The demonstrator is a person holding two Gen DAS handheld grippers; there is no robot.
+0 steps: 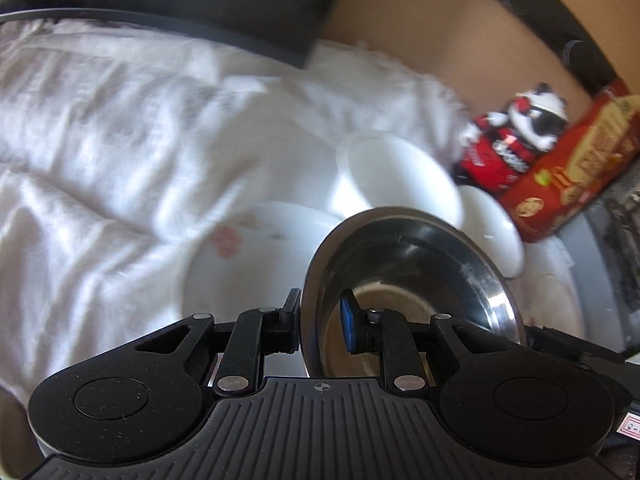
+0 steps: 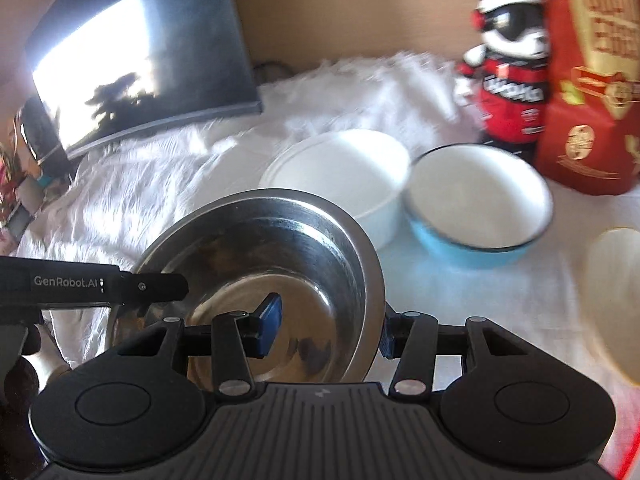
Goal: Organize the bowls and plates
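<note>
Both grippers, left gripper [image 1: 320,320] and right gripper [image 2: 328,324], clamp steel bowl [image 2: 260,264] rims, jaws narrow; next, nest it into white bowl [image 2: 340,168] at one o'clock.

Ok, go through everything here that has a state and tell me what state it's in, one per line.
steel bowl: held at opposite sides of its rim, tilted
left gripper: shut on the rim
right gripper: shut on the rim
white bowl: upright, empty
blue bowl: upright, empty
screen: dark, reflecting light

The left gripper [image 1: 320,320] pinches the rim of a shiny round metal bowl [image 1: 412,276]. Past the jaws sits a white round bowl [image 1: 396,172].
</note>
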